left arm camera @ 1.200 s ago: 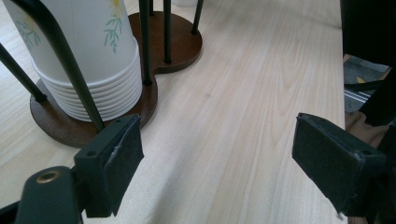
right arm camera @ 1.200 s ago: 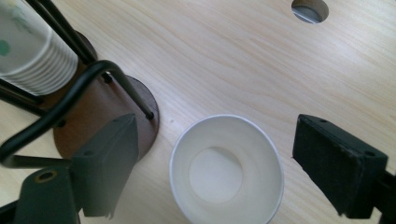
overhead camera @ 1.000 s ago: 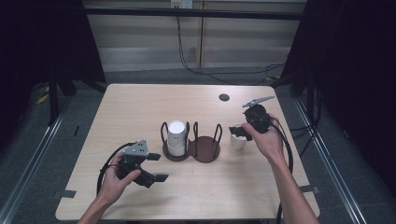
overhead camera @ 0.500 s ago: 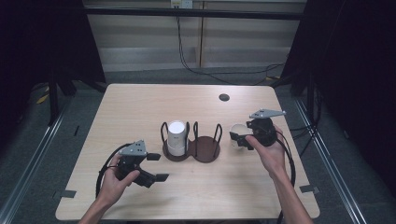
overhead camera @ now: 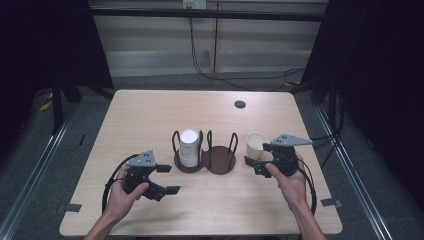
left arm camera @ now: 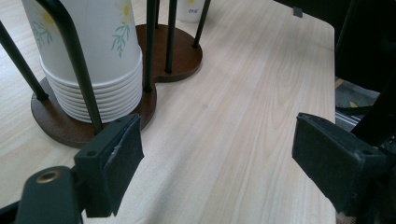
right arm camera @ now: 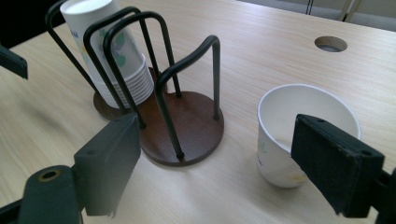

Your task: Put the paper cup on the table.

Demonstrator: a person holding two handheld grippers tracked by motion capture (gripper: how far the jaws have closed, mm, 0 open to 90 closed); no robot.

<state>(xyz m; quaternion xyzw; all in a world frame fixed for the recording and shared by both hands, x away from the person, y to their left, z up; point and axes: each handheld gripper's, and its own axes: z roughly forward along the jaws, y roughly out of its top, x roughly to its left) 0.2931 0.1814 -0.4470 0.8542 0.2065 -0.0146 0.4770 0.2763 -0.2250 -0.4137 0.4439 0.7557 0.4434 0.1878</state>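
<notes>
A brown two-bay cup holder [overhead camera: 220, 162] with black wire hoops stands mid-table. Its left bay holds a stack of upturned paper cups [overhead camera: 189, 147] with a flower print [left arm camera: 98, 56]; its right bay [right arm camera: 187, 126] is bare. A single white paper cup [overhead camera: 256, 144] stands upright, mouth up, on the table to the right of the holder. My right gripper [overhead camera: 254, 166] is just in front of that cup [right arm camera: 289, 126]; its jaws have just been opening, nothing lies between them, and it is open. My left gripper [overhead camera: 169, 179] is open front-left of the holder, its pads [left arm camera: 123, 154] bare.
The light wooden table [overhead camera: 150, 115] has a round cable hole [overhead camera: 240, 104] at the back right. Black cables trail from both grippers. Dark floor and metal rails surround the table, close past its right edge [left arm camera: 327, 56].
My right gripper has moved toward the table's near edge and lower, swinging round to the front of the upright cup. The cup stays beside the holder. My left gripper has not moved.
</notes>
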